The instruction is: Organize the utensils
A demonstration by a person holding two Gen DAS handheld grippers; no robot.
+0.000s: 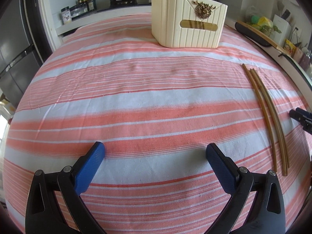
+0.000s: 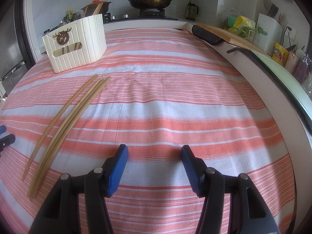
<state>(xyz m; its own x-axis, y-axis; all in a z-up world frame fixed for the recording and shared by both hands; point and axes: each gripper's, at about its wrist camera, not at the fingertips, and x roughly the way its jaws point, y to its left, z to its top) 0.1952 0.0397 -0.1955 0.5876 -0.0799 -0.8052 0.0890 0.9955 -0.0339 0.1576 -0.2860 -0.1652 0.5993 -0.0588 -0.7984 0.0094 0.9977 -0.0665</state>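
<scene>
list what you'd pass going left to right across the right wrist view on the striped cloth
left gripper tip at the edge → chopsticks lying loose → right gripper, open over bare striped tablecloth → raised counter edge

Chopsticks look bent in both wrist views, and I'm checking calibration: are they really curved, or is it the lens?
Left wrist: chopsticks bow near the right edge, and the cloth's stripes arc too, so likely fisheye distortion. Right wrist: same bowing left of centre; corners vignette dark. Both views are sharp, evenly lit.

Striped tablecloth [image 1: 136, 101] (daylit), stove [image 2: 152, 12] behind.
</scene>
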